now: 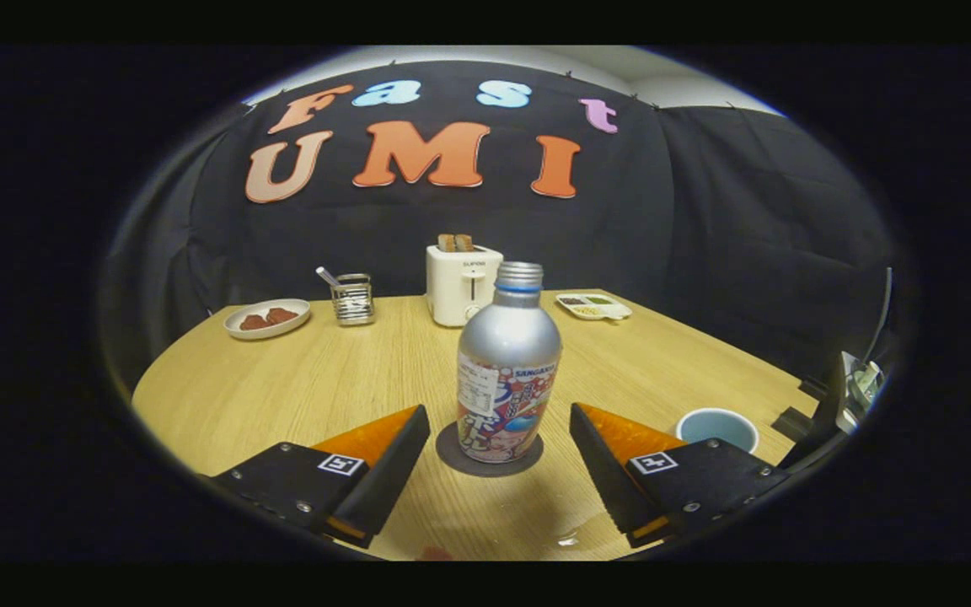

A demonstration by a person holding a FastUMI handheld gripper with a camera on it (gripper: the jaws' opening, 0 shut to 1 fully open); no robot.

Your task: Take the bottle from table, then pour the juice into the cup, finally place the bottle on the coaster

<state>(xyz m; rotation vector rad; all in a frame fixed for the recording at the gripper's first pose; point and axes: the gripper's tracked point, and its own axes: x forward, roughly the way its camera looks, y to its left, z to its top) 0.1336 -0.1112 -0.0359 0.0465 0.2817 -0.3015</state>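
Standing upright on the dark round coaster [490, 459], the bottle [508, 371] is at the near middle of the wooden table [283, 379], between and just ahead of the fingers of the gripper [500, 459], which are spread wide and touch nothing. Going from the left, at the far side there is a plate [267, 319] with brown pieces of food, then a small metal rack [353, 298] with a utensil in it, then the white toaster [463, 282] with slices in its slots, directly behind the bottle. To the right of the toaster lies a divided dish [593, 306], and at the near right, just beside the right finger, stands the cup [717, 428]. The bottle is already on the coaster and free, so I judge the placing is done, or the taking is not begun; I cannot tell which. If it is the release, the good way is to draw the gripper straight back with the fingers kept wide, so that neither one brushes the bottle, and to mind the cup near the right finger.
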